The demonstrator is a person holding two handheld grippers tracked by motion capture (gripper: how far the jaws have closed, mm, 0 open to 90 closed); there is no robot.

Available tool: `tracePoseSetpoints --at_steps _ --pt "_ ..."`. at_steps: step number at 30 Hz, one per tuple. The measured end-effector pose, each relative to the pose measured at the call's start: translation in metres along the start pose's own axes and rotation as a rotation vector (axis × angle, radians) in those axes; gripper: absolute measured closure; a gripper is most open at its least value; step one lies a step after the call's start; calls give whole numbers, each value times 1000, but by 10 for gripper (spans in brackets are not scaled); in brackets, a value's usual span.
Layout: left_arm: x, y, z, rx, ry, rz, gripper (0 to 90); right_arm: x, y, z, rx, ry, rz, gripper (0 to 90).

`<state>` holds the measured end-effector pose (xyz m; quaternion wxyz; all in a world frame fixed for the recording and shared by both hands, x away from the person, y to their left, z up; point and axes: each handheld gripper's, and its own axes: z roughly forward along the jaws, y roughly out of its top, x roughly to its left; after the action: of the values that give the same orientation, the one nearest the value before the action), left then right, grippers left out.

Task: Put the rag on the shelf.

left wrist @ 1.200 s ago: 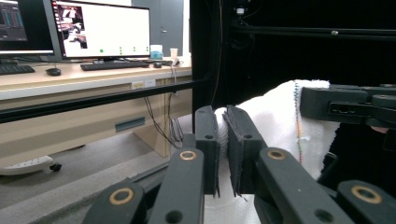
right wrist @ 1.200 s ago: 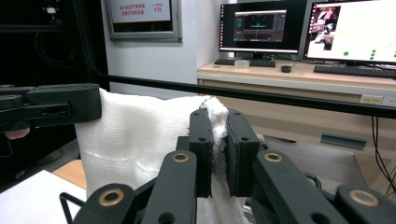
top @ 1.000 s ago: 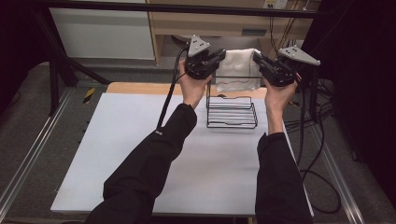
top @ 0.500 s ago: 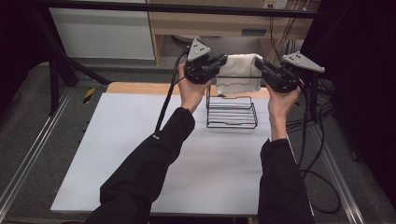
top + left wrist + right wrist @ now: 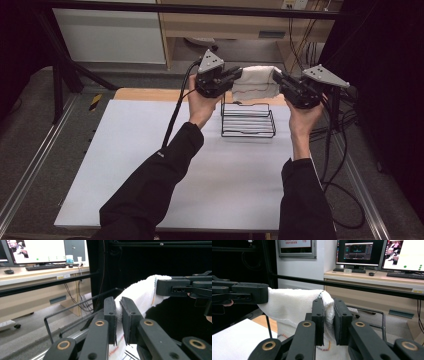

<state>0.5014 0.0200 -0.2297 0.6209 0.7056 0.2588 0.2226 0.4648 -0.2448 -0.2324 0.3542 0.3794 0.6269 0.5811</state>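
Note:
A white towel (image 5: 255, 82) with coloured stitching hangs stretched between my two grippers, above a black wire basket (image 5: 248, 120) on the white table (image 5: 150, 165). My left gripper (image 5: 239, 75) is shut on the towel's left end. In the left gripper view the cloth (image 5: 140, 292) is pinched between that gripper's (image 5: 118, 307) pads. My right gripper (image 5: 276, 79) is shut on the right end. In the right gripper view the towel (image 5: 292, 305) is bunched between the right gripper's (image 5: 328, 307) pads and runs across to the left gripper (image 5: 242, 293).
Black cables (image 5: 330, 150) trail off the table's right edge. A black frame bar (image 5: 250, 9) crosses behind the table, with a wooden desk (image 5: 374, 287) and monitors beyond. Open table surface lies in front of the basket and to its left.
The right gripper has moved a little outward to the right and down, pulling the towel out between the two grippers. The left gripper has hardly moved.

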Motion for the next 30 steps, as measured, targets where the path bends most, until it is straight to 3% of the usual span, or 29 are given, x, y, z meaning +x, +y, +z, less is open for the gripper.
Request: tracePoseSetpoints --at_steps 15,22,25,30 --pt "-9 -9 -9 55 -29 -22 782 4 -16 -13 19 17 -7 807" --pt "-5 7 -18 55 -21 -51 735 5 -21 -13 20 17 -8 809" --pt "-3 16 -16 64 -16 -68 775 5 -21 -13 23 17 -11 809" --pt "-3 21 0 120 19 -93 866 5 -23 -13 27 18 -8 808"
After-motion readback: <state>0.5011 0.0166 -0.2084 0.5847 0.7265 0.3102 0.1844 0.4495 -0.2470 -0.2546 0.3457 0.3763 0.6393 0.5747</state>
